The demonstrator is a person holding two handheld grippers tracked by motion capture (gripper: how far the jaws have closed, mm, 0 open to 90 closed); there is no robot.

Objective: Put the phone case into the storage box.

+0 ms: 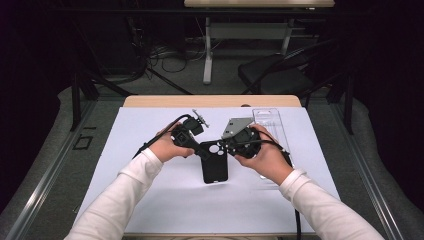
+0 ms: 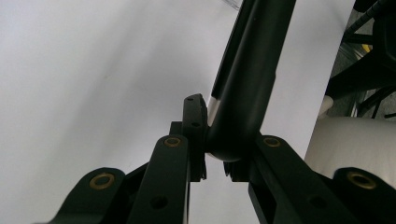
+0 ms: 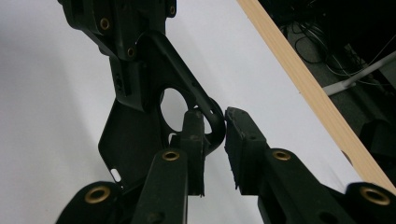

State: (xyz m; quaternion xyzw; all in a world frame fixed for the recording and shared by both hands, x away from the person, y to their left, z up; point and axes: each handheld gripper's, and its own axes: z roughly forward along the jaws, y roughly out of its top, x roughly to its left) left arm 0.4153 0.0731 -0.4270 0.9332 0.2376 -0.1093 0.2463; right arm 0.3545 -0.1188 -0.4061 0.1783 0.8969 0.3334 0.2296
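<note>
At the centre of the high view, on the white sheet (image 1: 150, 200) covering the table (image 1: 210, 101), a black phone case (image 1: 215, 162) is held at its top corners. The left gripper (image 2: 214, 154) is clenched on one corner; the right gripper (image 3: 215, 135) pinches the corner by the camera hole. A clear plastic package (image 1: 267, 120) lies upper right.

One camera sits high behind the person and looks down on the white table (image 1: 150, 200). Two ride the grippers – very close – and both see the black phone case (image 2: 247, 79).
</note>
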